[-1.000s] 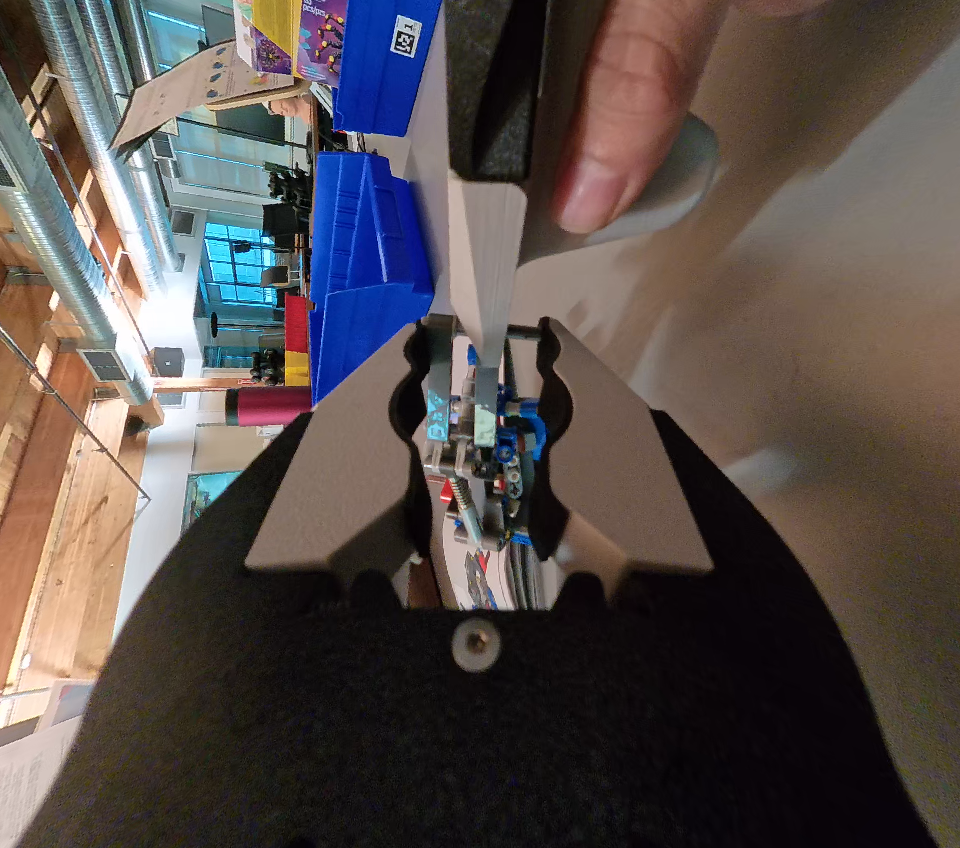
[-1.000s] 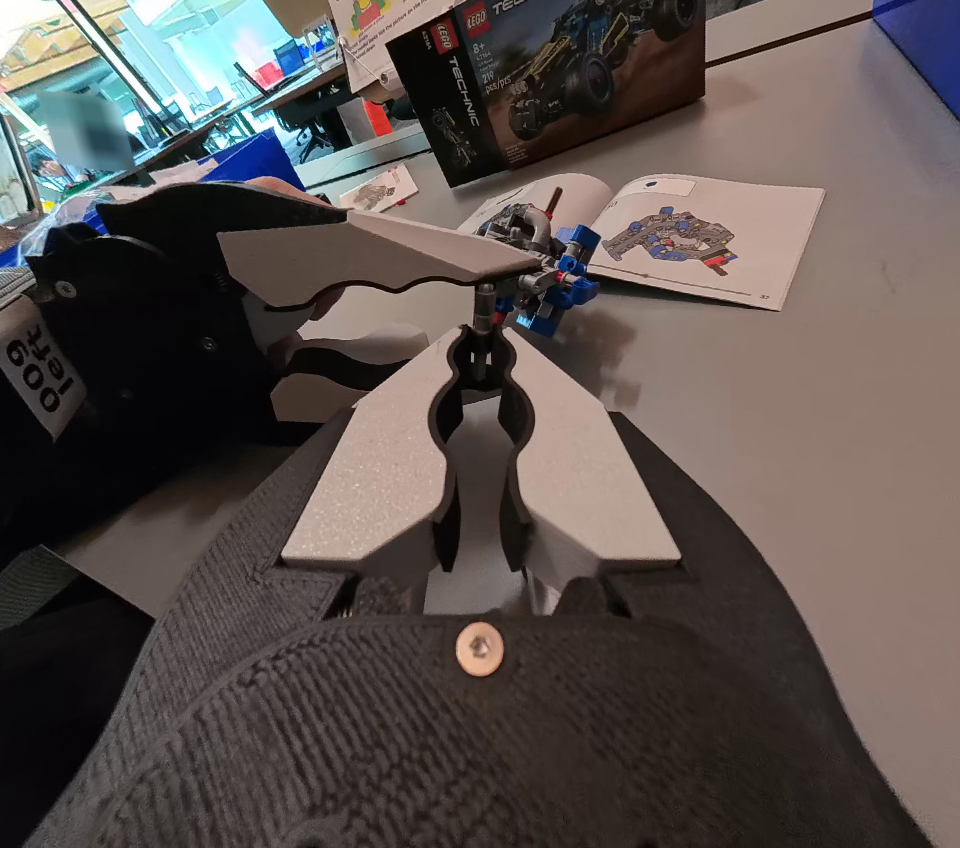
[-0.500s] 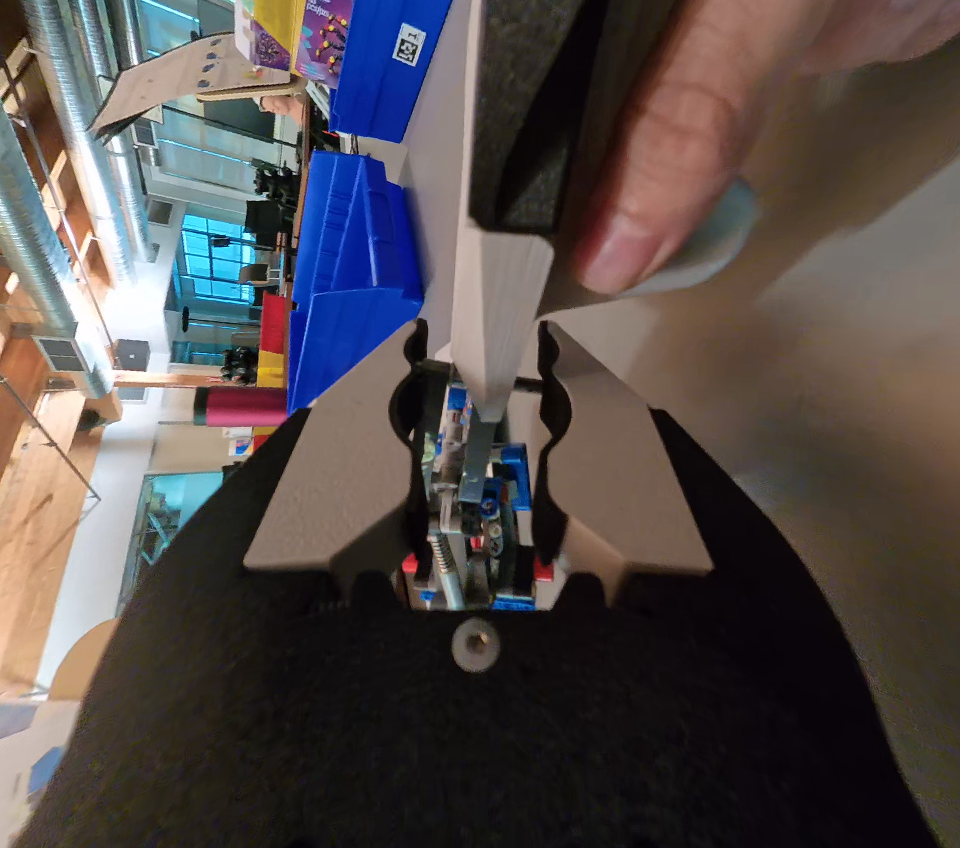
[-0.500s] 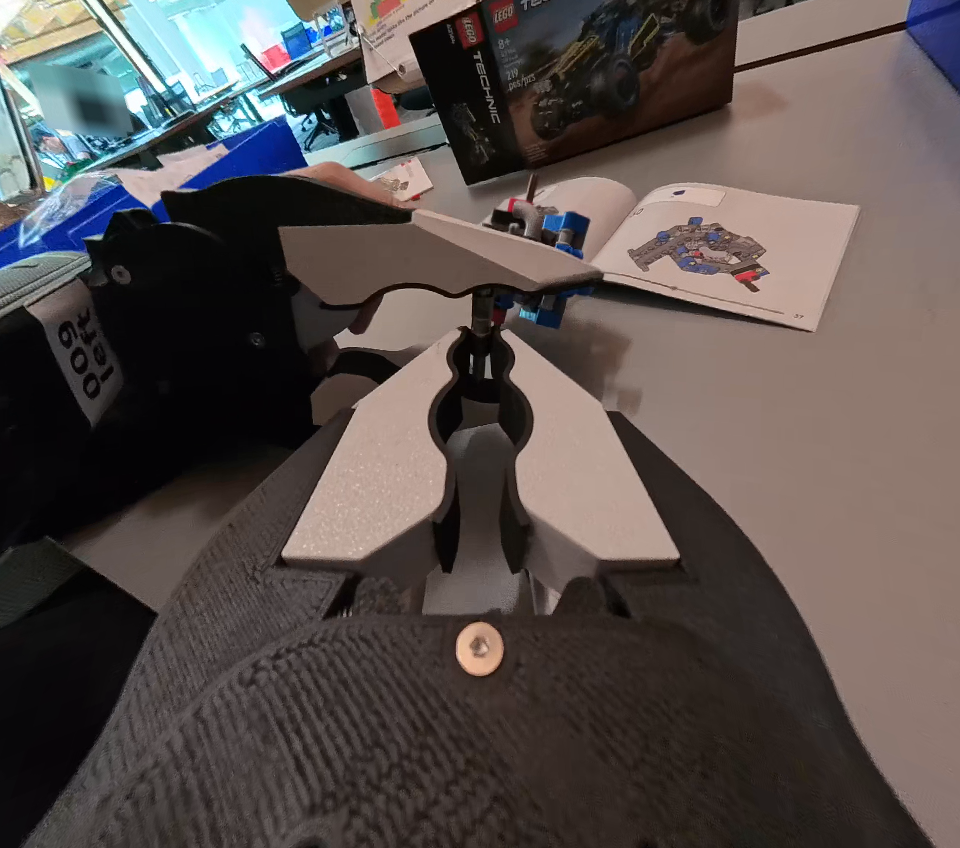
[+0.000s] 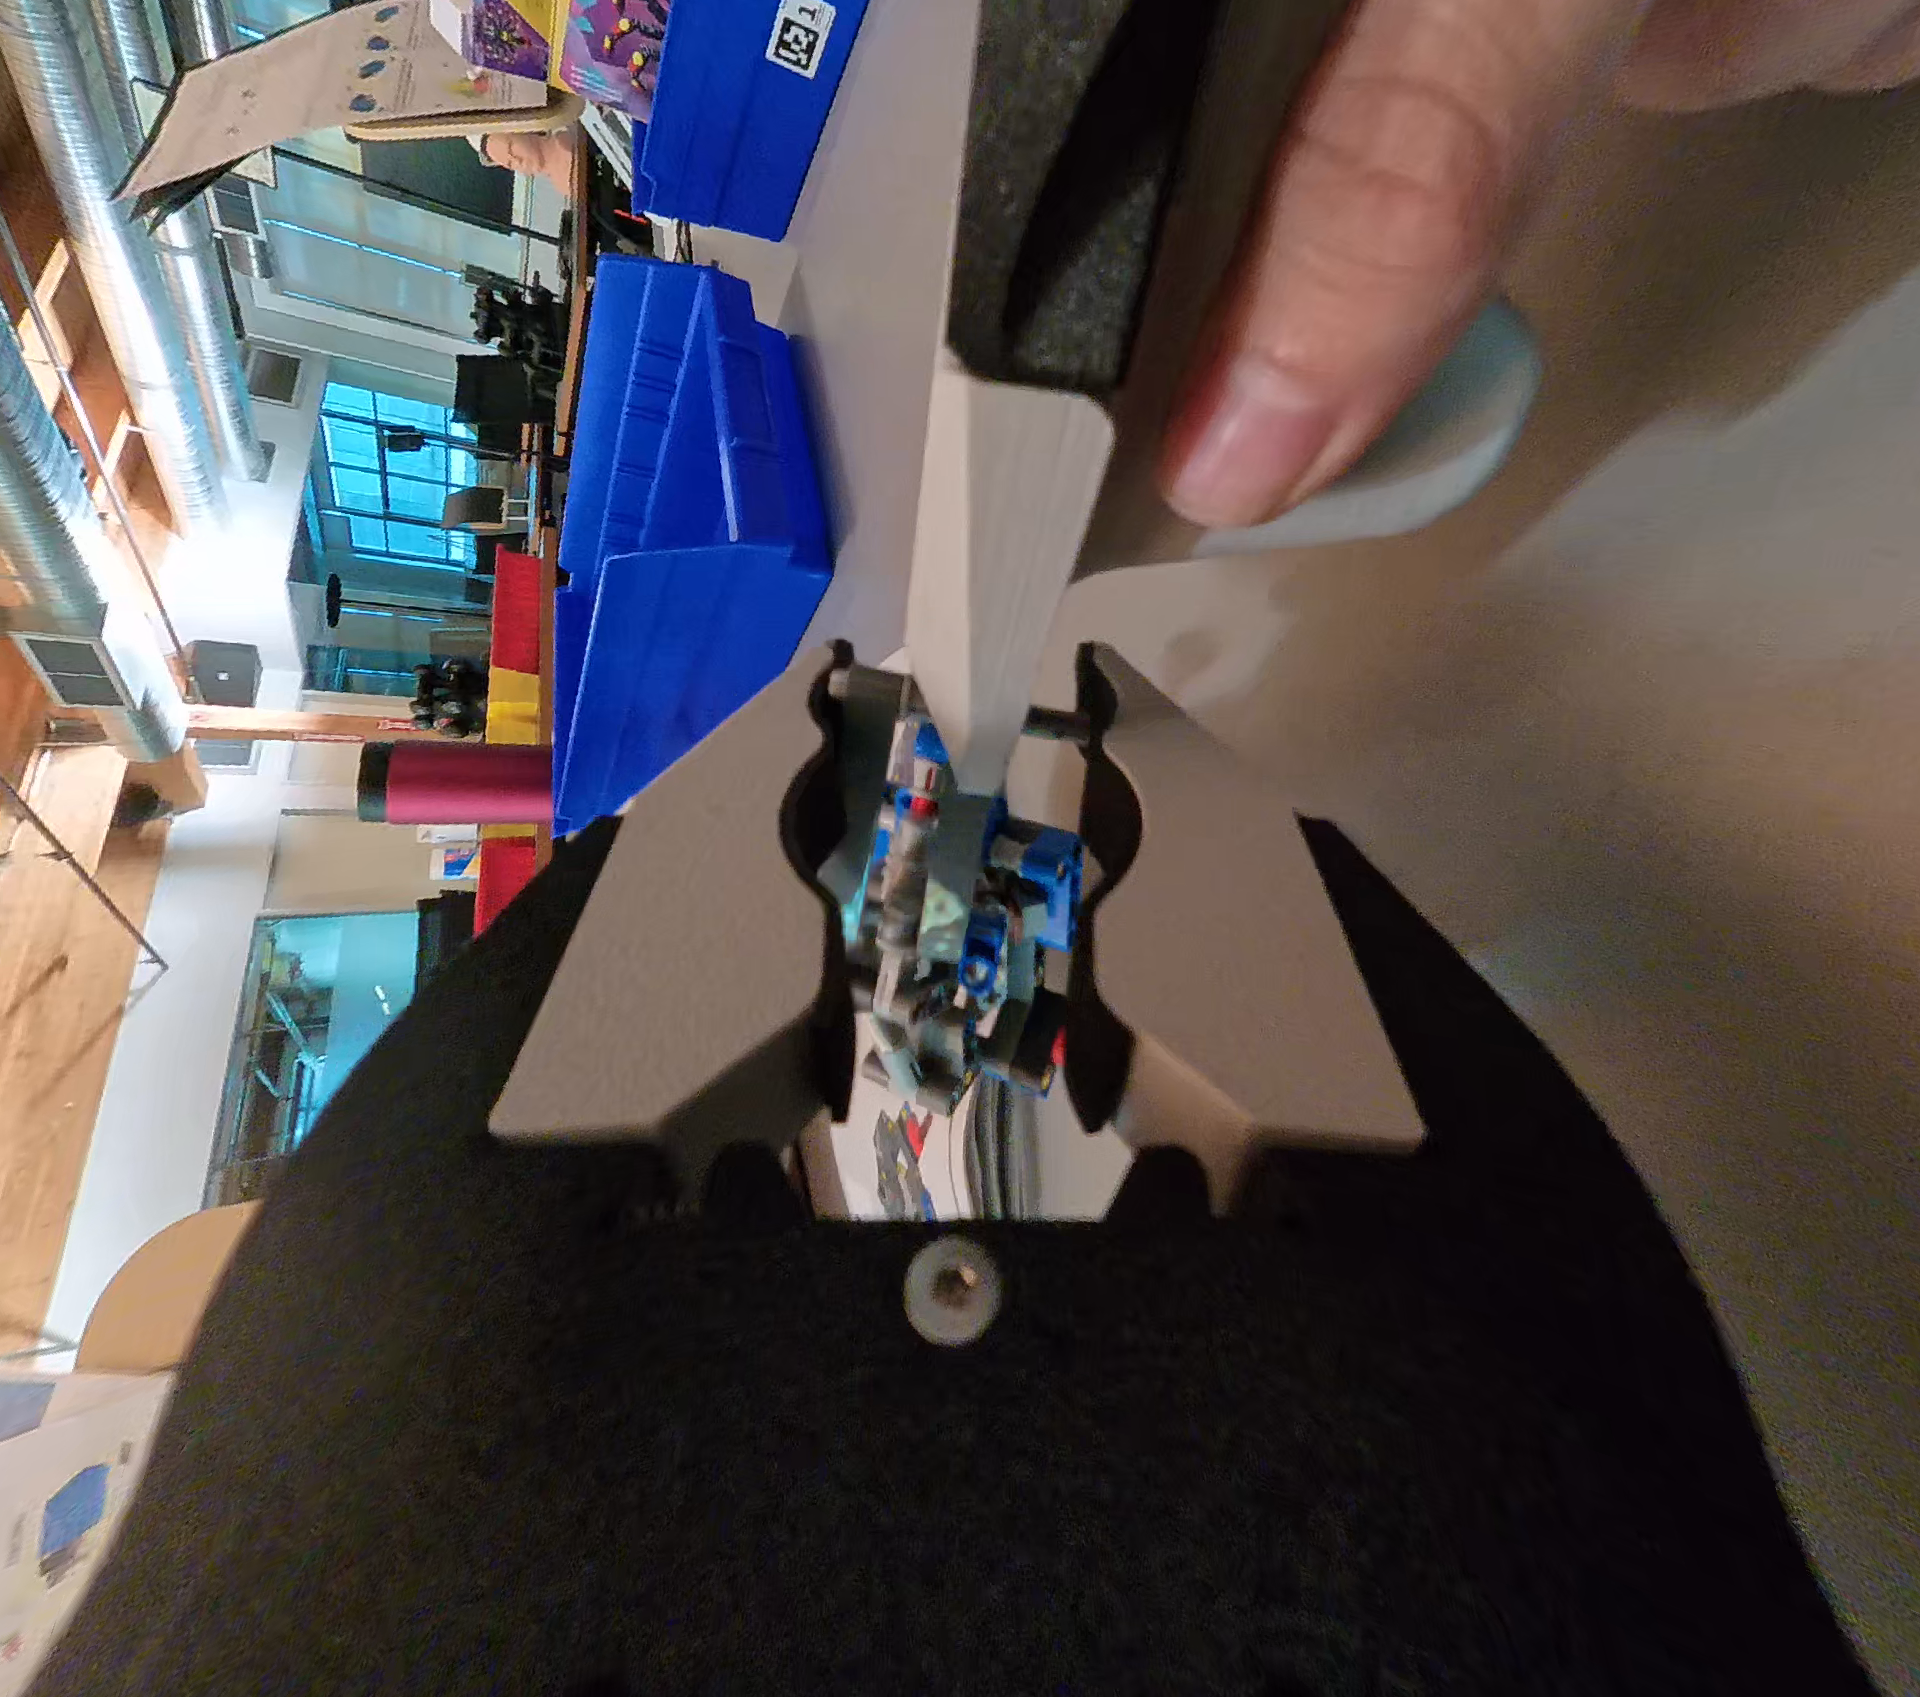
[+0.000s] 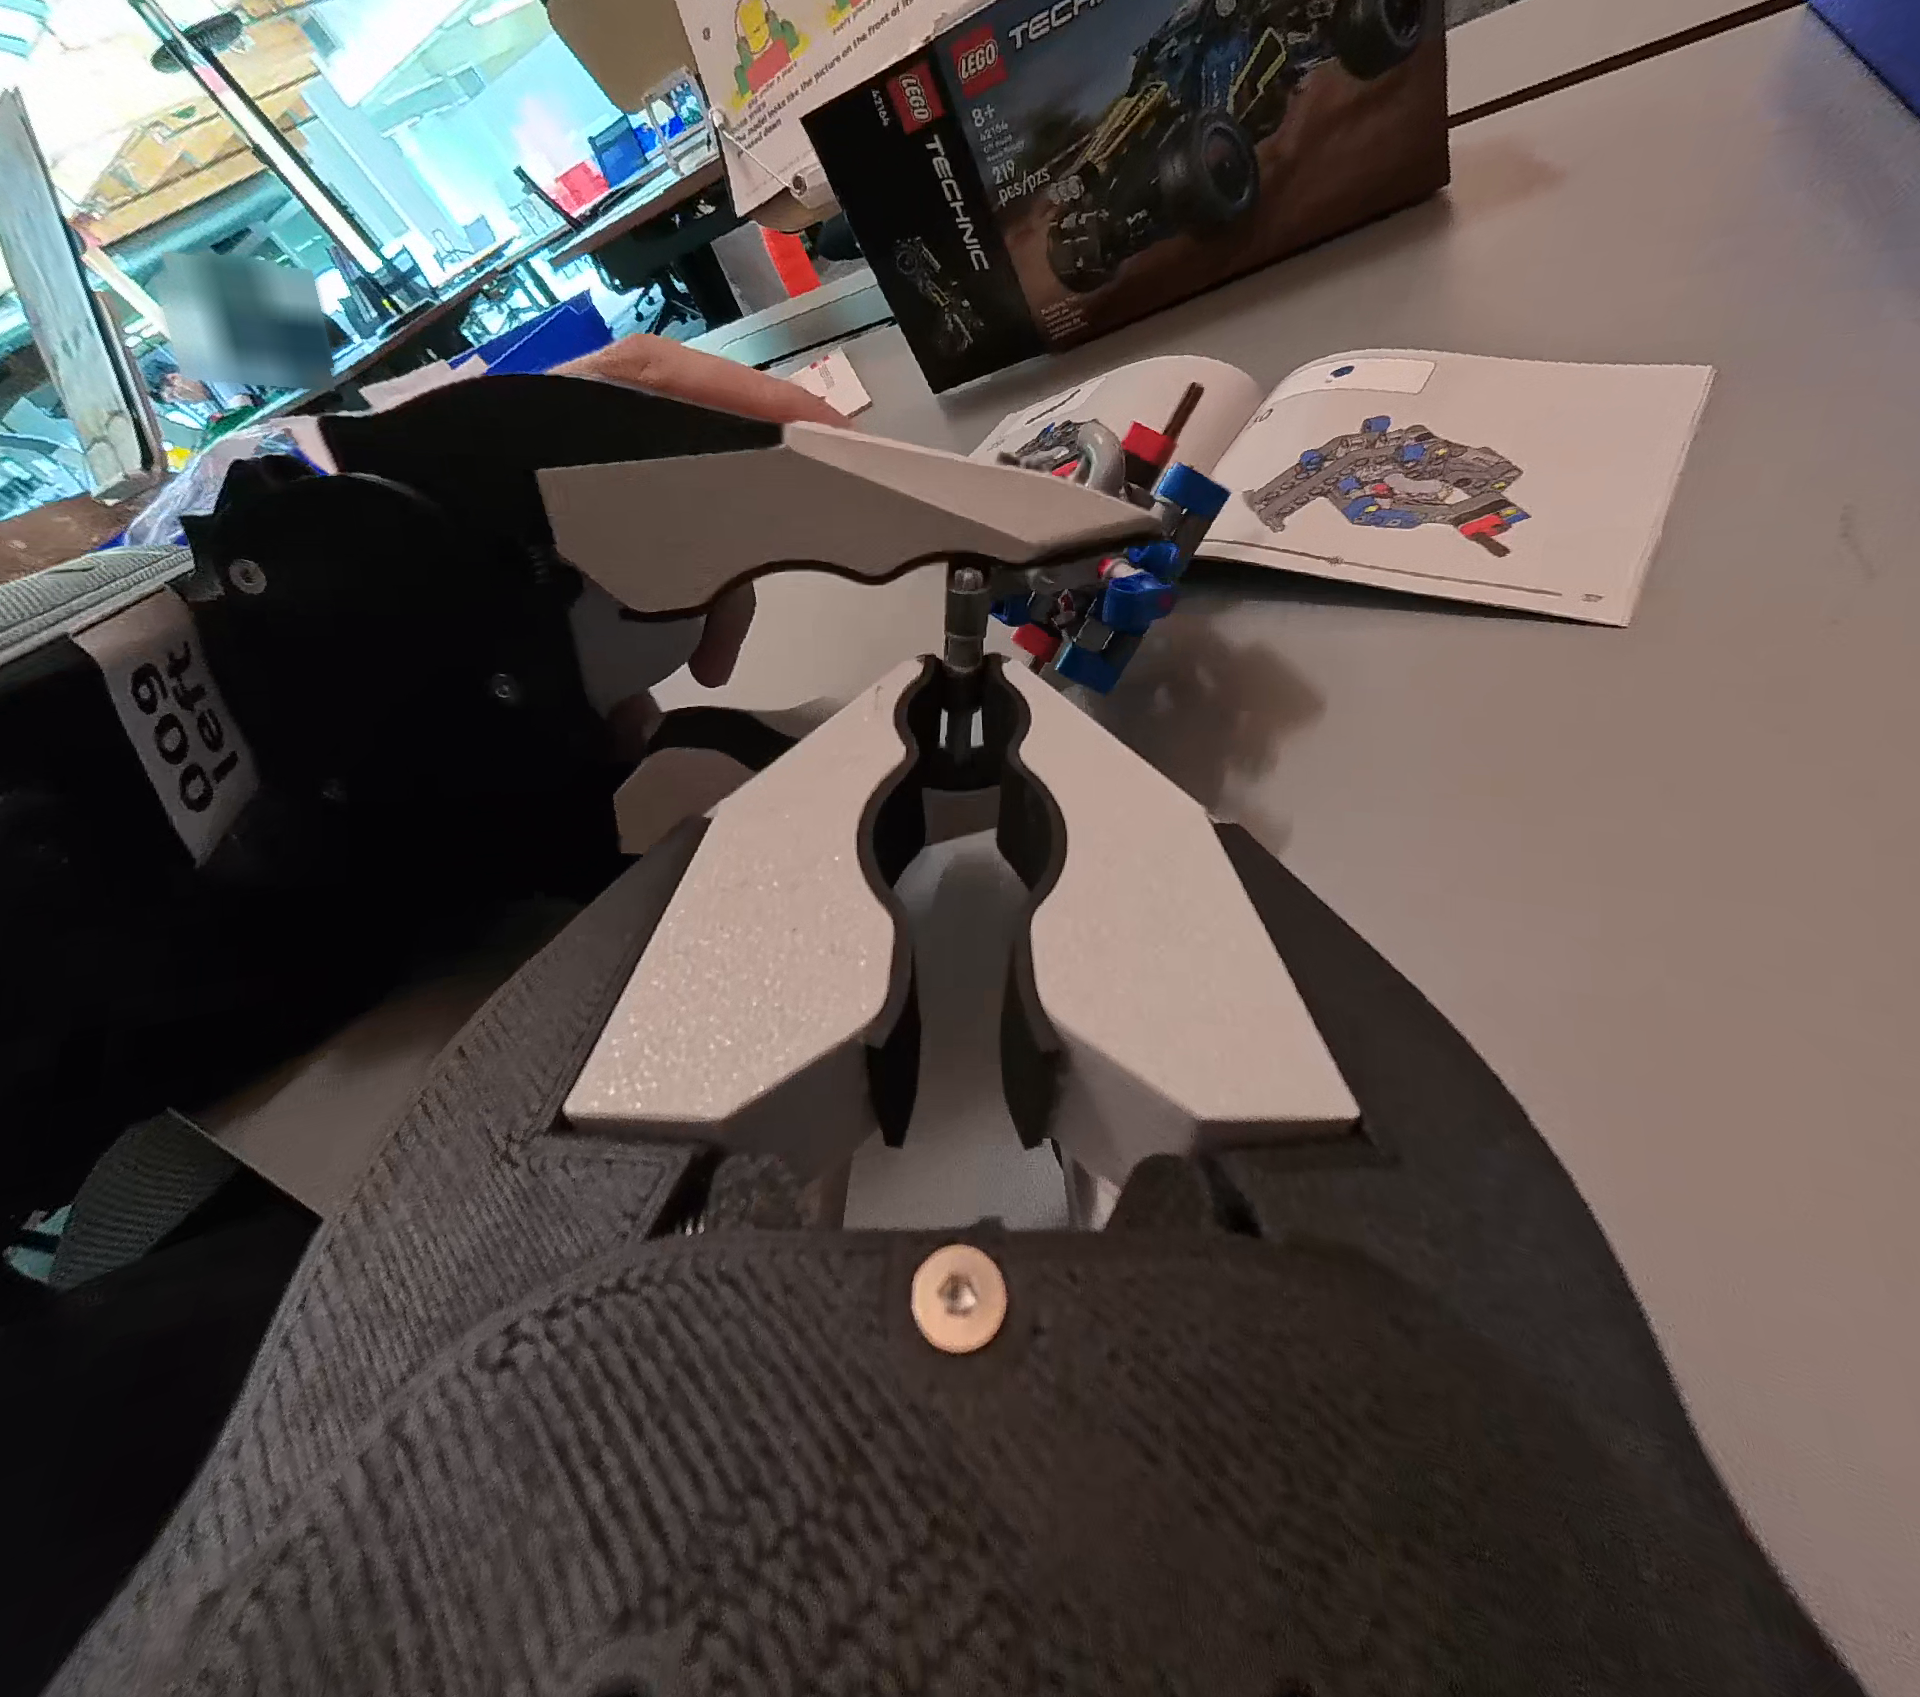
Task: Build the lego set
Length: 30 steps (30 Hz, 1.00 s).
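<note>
The booklet (image 6: 1455,484) lies open on the table (image 6: 1558,920), before the box (image 6: 1174,120); the brick assembly (image 6: 1112,567) hangs left of the booklet.

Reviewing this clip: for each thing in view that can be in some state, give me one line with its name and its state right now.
Left gripper: jaws shut on the brick assembly, held above the table.
Right gripper: jaws shut on a dark grey pin sticking out of the brick assembly.
Instruction booklet: open, flat on the table.
Toy car box: standing upright, closed as far as can be seen.
Blue bins: contents not visible.
</note>
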### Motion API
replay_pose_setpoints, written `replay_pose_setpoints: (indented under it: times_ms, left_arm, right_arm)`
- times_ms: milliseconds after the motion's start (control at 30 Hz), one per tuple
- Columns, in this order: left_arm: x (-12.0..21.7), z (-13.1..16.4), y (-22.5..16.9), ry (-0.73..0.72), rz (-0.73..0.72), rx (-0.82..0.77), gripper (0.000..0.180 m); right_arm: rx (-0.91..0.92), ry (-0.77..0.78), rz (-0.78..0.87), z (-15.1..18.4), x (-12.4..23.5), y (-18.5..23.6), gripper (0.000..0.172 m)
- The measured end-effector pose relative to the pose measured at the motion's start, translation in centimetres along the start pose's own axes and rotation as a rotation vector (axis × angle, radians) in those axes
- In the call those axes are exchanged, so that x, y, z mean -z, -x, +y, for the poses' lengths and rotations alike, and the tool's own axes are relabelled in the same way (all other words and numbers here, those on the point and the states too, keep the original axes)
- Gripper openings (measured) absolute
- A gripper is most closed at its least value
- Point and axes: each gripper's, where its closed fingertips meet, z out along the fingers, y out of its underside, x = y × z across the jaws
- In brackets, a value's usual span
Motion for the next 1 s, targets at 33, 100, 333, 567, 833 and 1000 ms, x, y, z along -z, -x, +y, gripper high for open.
replay_pose_setpoints:
  times_ms: [33,100,333,567,833,1000]
  left_arm:
    - [-0.03,0.05,-0.07,-0.003,0.009,0.013,0.04]
    - [-0.07,0.23,-0.19,0.001,0.024,0.031,0.04]
    - [-0.04,0.59,-0.03,0.025,-0.014,-0.019,0.037]
    - [-0.01,0.71,-0.05,0.03,0.019,-0.002,0.036]
    - [-0.37,0.19,-0.43,-0.048,0.058,0.061,0.038]
    - [-0.59,0.21,-0.49,-0.023,0.081,0.134,0.043]
  right_arm:
    - [0.002,0.004,-0.003,0.09,-0.12,0.17,0.006]
    - [0.016,0.004,0.015,0.12,-0.28,0.14,0.005]
    - [0.018,-0.002,0.032,0.29,-0.5,0.12,0.006]
    - [0.016,-0.008,0.036,0.24,-0.59,0.16,0.006]
    - [-0.004,-0.003,0.047,0.36,-0.53,-0.15,0.006]
    - [0.019,0.006,0.058,0.5,-0.74,0.09,0.006]
